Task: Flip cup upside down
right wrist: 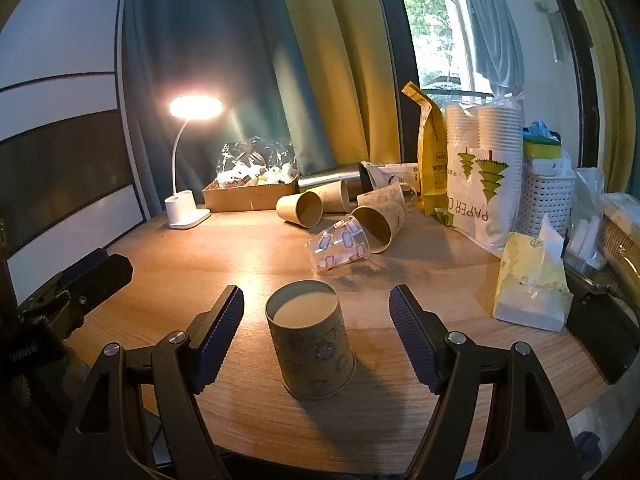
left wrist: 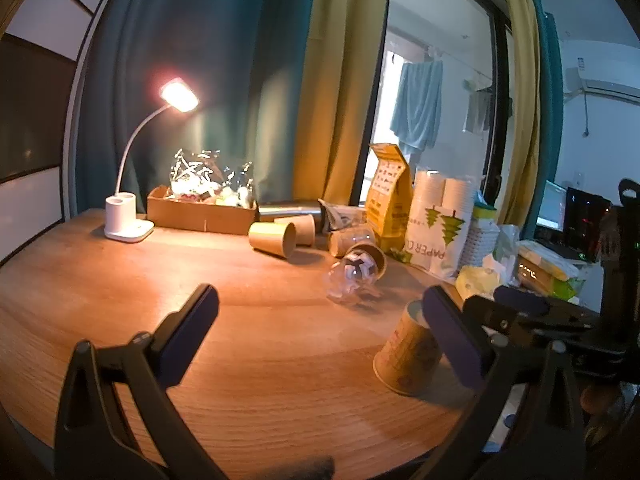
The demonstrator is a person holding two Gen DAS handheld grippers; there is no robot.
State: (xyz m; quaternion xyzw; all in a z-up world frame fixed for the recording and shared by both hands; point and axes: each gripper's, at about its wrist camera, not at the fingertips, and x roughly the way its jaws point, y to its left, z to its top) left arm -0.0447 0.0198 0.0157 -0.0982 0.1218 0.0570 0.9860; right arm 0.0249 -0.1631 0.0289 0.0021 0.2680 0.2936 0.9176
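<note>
A printed paper cup (right wrist: 310, 344) stands upside down on the wooden table (right wrist: 248, 420), its white base facing up. My right gripper (right wrist: 316, 330) is open, one finger on each side of the cup, not touching it. In the left wrist view the same cup (left wrist: 408, 354) stands at the right, partly behind my left gripper's right finger (left wrist: 452, 340). My left gripper (left wrist: 320, 320) is open and empty over bare table. The right gripper (left wrist: 516, 312) shows beside the cup there.
Several paper cups (right wrist: 300, 208) and a clear plastic cup (right wrist: 340, 246) lie on their sides at the table's middle back. Behind stand a lit desk lamp (right wrist: 184, 208), a cardboard box (right wrist: 250, 194), a paper-cup pack (right wrist: 484, 176) and a tissue pack (right wrist: 532, 280).
</note>
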